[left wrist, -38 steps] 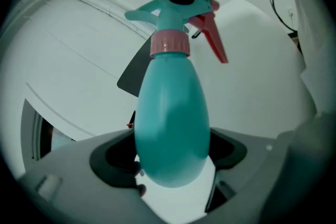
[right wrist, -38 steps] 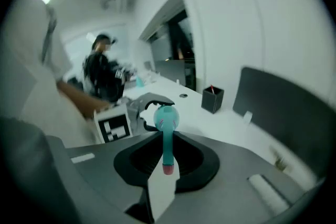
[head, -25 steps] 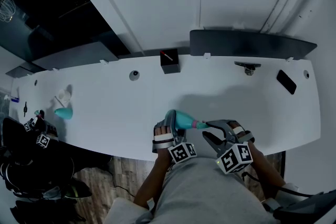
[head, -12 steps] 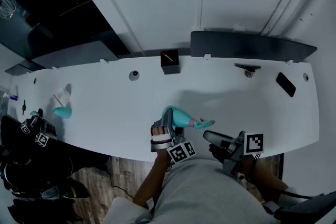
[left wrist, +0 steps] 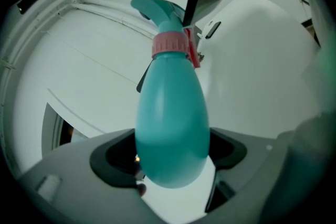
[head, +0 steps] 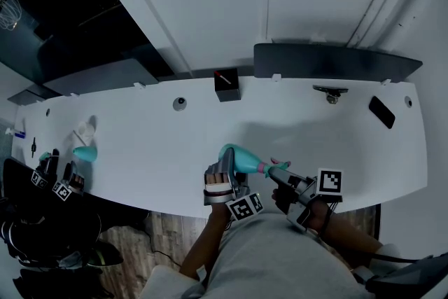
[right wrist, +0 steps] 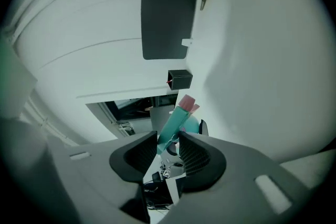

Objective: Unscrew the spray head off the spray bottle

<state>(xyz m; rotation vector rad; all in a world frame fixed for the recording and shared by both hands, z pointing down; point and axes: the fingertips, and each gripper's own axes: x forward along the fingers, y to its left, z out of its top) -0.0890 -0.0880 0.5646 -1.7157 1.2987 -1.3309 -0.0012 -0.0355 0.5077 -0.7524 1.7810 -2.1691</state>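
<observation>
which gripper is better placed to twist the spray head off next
The right gripper: its jaws, just opened wider, have the spray head pinched between them, while the left gripper is occupied clamping the spray bottle.

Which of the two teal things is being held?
The spray bottle gripped in the left tongs; the other teal thing lies untouched on the table, far left.

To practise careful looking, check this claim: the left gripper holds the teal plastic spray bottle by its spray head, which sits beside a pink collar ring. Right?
No. The left gripper holds the teal plastic spray bottle by its rounded body, not by its spray head; the left gripper view shows the body between the jaws. The pink collar ring does sit beside the head.
</observation>
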